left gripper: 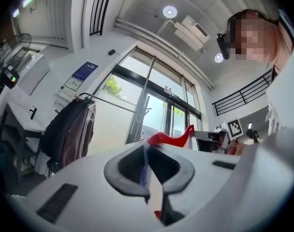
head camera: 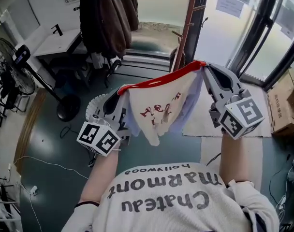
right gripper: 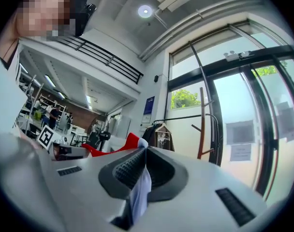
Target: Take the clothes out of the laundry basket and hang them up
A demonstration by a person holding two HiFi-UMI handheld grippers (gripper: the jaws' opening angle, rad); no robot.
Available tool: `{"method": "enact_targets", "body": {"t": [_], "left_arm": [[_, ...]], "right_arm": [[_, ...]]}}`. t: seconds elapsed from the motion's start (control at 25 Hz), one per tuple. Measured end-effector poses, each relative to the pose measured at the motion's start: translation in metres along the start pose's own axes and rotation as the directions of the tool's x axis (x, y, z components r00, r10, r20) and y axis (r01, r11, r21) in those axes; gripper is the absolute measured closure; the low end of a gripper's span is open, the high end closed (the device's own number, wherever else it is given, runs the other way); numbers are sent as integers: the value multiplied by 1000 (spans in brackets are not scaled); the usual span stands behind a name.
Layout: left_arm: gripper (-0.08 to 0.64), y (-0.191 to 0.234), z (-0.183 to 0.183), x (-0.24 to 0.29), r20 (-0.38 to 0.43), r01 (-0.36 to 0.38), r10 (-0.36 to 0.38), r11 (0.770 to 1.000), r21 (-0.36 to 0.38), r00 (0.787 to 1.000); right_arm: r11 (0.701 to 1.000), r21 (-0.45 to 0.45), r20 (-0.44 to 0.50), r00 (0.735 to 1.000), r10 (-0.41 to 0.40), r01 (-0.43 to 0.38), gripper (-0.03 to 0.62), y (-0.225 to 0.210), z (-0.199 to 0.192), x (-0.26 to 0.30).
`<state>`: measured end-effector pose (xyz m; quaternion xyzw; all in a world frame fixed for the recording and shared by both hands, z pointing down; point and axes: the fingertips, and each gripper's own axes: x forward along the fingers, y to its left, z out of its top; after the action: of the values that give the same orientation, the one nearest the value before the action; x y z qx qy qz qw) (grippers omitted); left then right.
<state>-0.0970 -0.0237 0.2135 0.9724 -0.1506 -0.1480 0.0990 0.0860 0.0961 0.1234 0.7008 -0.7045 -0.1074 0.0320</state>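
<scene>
Ahead of stretched garment (head camera: 161, 105): hung jackets (head camera: 106, 18), wooden stand (head camera: 186, 28); fan (head camera: 12, 76) left, floor (head camera: 55, 139) open between. Clamped on garment: left tool (head camera: 122, 93), right tool (head camera: 205, 68).

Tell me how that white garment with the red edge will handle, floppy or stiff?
Probably floppy: the garment sags in folds between the left tongs and right tongs. Likely light, since thin pinches at its red edge carry it. It may slip if either grip loosens.
</scene>
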Motion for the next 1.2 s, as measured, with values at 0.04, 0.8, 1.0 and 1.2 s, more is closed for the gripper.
{"method": "enact_targets", "body": {"t": [0.04, 0.8, 1.0, 1.2], "left_arm": [[537, -13, 0, 4, 4, 4, -4, 1000, 5, 1000], [538, -184, -82, 97, -29, 57, -59, 996, -63, 998], [538, -180, -93, 125, -25, 90, -92, 993, -72, 995], [538, -155, -100, 165, -3, 121, -122, 987, -105, 993]], "right_arm": [[1000, 6, -9, 1000, -12, 12, 560, -10, -5, -13], [988, 131, -67, 995, -77, 86, 560, -145, -63, -183], [985, 137, -103, 990, -93, 106, 560, -164, -86, -177], [984, 105, -135, 982, -131, 146, 560, -186, -102, -154]]}}
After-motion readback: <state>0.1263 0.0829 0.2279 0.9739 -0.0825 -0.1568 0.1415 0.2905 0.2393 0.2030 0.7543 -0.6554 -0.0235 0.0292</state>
